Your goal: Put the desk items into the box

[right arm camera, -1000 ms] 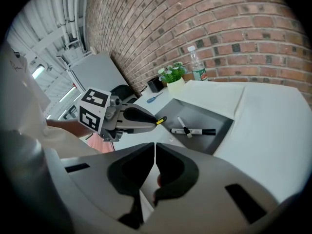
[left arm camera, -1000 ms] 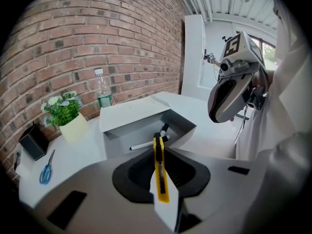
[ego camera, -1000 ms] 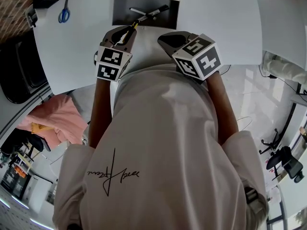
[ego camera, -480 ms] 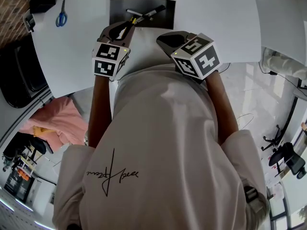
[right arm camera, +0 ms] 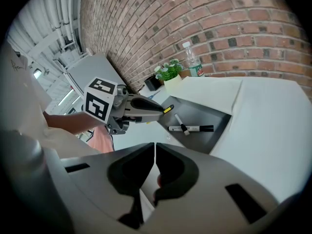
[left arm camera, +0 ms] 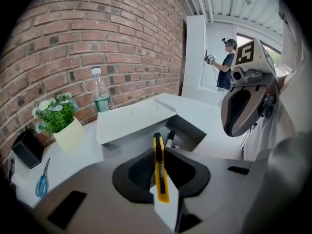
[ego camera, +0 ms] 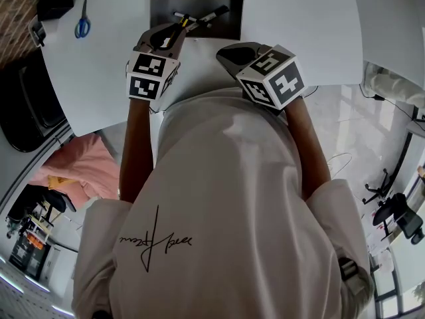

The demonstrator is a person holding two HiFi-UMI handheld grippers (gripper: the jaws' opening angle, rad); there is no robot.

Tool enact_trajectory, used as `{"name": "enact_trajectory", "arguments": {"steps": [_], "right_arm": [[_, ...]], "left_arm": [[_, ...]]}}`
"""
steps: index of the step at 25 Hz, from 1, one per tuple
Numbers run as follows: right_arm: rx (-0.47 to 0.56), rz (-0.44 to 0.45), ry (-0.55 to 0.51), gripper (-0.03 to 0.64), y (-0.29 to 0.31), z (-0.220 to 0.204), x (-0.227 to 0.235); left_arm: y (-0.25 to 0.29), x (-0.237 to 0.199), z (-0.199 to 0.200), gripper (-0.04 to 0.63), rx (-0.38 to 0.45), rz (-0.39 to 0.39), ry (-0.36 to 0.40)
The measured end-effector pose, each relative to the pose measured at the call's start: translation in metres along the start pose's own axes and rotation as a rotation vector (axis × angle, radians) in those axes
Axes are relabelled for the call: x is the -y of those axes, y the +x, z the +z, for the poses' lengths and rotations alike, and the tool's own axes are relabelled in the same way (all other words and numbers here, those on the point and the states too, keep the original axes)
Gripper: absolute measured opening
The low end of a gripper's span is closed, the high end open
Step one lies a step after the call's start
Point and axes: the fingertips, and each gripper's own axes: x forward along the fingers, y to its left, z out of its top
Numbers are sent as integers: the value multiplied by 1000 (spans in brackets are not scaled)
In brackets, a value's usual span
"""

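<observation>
Your left gripper (left arm camera: 158, 148) is clamped mid-body on the yellow cutter (left arm camera: 160, 175). It looks like light, stiff, slick plastic, so pinch the flat sides. Your right gripper (right arm camera: 154, 148) is closed on nothing.

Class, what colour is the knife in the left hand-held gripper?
The knife is yellow and black; left gripper view.

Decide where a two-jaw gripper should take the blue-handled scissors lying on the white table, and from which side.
Take the scissors across the blades, just past the blue loops, from straight above. They lie flat on the table, and the blades look closed into one narrow bar the jaws can straddle; the loops are wider and hollow.
</observation>
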Motion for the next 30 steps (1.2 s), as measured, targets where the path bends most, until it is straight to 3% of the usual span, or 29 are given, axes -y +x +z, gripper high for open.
{"name": "enact_trajectory", "arguments": {"steps": [30], "right_arm": [[-3, -7, 82, 32, 1, -6, 16]], "left_arm": [[43, -11, 5, 64, -82, -54, 71]]}}
